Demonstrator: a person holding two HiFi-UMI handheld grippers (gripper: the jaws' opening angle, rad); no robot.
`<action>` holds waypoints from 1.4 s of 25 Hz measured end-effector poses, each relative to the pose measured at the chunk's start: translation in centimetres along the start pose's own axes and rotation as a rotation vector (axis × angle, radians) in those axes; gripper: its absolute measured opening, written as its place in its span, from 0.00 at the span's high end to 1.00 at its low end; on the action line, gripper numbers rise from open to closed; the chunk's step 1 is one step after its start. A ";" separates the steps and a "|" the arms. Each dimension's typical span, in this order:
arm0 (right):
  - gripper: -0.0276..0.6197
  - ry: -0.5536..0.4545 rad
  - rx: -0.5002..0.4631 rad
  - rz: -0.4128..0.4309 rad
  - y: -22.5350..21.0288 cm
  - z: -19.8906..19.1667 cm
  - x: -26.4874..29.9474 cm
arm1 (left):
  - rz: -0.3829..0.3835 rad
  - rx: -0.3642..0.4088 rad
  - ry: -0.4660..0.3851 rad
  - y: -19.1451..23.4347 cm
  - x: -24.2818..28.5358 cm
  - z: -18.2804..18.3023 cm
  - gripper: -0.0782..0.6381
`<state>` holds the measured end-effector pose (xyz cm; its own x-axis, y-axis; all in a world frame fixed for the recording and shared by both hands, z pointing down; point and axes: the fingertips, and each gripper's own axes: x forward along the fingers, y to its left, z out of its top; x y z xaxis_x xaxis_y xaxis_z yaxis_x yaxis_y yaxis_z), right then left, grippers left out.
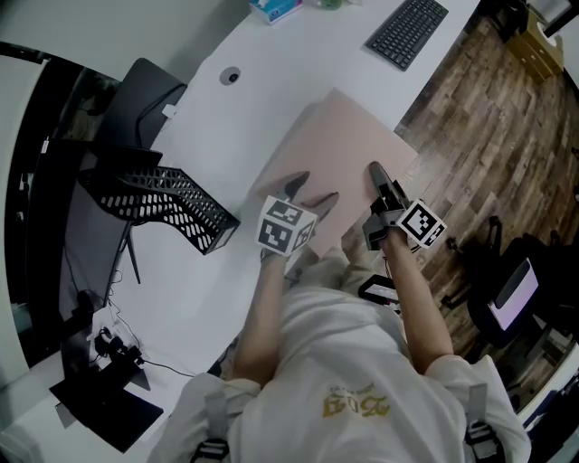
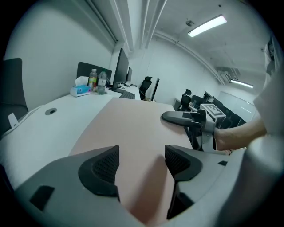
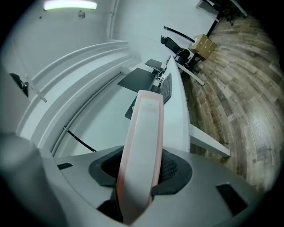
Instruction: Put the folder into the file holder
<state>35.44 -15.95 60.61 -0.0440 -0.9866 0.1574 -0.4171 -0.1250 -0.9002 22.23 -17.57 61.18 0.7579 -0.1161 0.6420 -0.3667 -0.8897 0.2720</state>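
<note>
On the desk, folder: pink, broad face up in the head view. Its 3 o'clock corner reaches past the desk edge, over the wood floor.
Folder grip: held at its 5 o'clock edge. Can't tell whether the rest lies flat or is lifted.
Right gripper: clenched on the folder. In the right gripper view the folder runs edge-on between the pads, and both pads press on it.
Left gripper: released, jaws apart at the folder's 7 o'clock. In the left gripper view the pink face shows in the gap, with the pads not pressing. The right gripper is visible at 2 o'clock there.
File holder: black mesh, on the desk at 8 o'clock of the folder, apart from it.
Grommet: round hole in the desk, 10 o'clock of the folder.
Tissue box: 11 o'clock, at the far desk edge.
Keyboard: black, 1 o'clock, well apart from the folder.
</note>
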 end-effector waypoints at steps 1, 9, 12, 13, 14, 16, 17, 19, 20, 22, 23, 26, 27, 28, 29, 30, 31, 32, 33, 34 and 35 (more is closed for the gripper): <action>0.67 -0.001 -0.009 0.003 0.3 0.1 0.0 | 0.001 0.010 0.000 -0.3 0.0 0.1 0.42; 0.68 0.037 -0.082 0.012 3.3 0.5 -0.7 | 0.045 -0.014 -0.051 -1.1 -0.9 0.4 0.42; 0.69 0.068 -0.115 0.042 4.9 0.3 -1.0 | 0.054 -0.020 -0.086 -1.3 -1.8 0.6 0.42; 0.69 0.073 -0.133 0.054 5.5 0.4 -1.2 | 0.058 -0.022 -0.096 -1.4 -2.1 0.7 0.42; 0.69 0.075 -0.150 0.061 6.0 0.4 -1.4 | 0.062 -0.027 -0.106 -1.6 -2.3 0.8 0.42; 0.69 0.078 -0.177 0.071 6.9 0.4 -1.7 | 0.068 -0.052 -0.123 -1.7 -2.7 0.8 0.42; 0.69 0.082 -0.188 0.077 7.3 0.2 -1.8 | 0.071 -0.069 -0.132 -1.8 -2.9 0.8 0.42; 0.69 0.091 -0.216 0.098 8.1 0.1 -1.9 | 0.079 -0.100 -0.153 -1.7 -3.5 0.8 0.42; 0.69 0.096 -0.230 0.113 8.6 0.0 -1.9 | 0.082 -0.112 -0.165 -1.7 -3.8 0.9 0.42; 0.69 0.110 -0.252 0.144 9.6 -0.3 -2.0 | 0.080 -0.149 -0.202 -1.7 -4.4 0.9 0.42; 0.69 0.117 -0.264 0.159 10.2 -0.4 -2.1 | 0.077 -0.190 -0.236 -1.5 -4.7 1.0 0.42; 0.70 0.129 -0.323 0.200 12.0 -1.3 -2.5 | 0.063 -0.399 -0.390 -0.6 -6.3 1.5 0.47; 0.70 0.131 -0.345 0.210 12.7 -1.7 -2.6 | 0.062 -0.438 -0.424 -0.4 -6.7 1.6 0.47; 0.70 0.133 -0.368 0.219 13.2 -2.1 -2.7 | 0.067 -0.447 -0.437 -0.2 -7.1 1.5 0.47; 0.70 0.135 -0.388 0.225 13.7 -2.5 -2.8 | 0.074 -0.442 -0.436 -0.1 -7.4 1.5 0.47; 0.70 0.137 -0.406 0.229 14.1 -2.8 -2.9 | 0.077 -0.438 -0.434 -0.1 -7.6 1.4 0.47; 0.70 0.139 -0.421 0.232 14.4 -3.0 -3.0 | 0.077 -0.441 -0.436 -0.1 -7.8 1.3 0.47; 0.70 0.140 -0.434 0.234 14.7 -3.1 -3.0 | 0.078 -0.446 -0.439 -0.1 -8.0 1.3 0.47; 0.70 0.141 -0.446 0.235 14.9 -3.2 -3.0 | 0.080 -0.452 -0.443 -0.1 -8.2 1.3 0.47; 0.70 0.142 -0.459 0.235 15.1 -3.3 -3.0 | 0.083 -0.457 -0.446 -0.1 -8.3 1.3 0.47; 0.70 0.142 -0.473 0.235 15.3 -3.3 -3.0 | 0.083 -0.464 -0.450 -0.1 -8.5 1.3 0.47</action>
<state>26.16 -14.54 47.70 -0.2942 -0.9541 0.0567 -0.7425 0.1908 -0.6421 16.53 -17.05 54.80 0.8319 -0.4396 0.3388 -0.5525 -0.5982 0.5805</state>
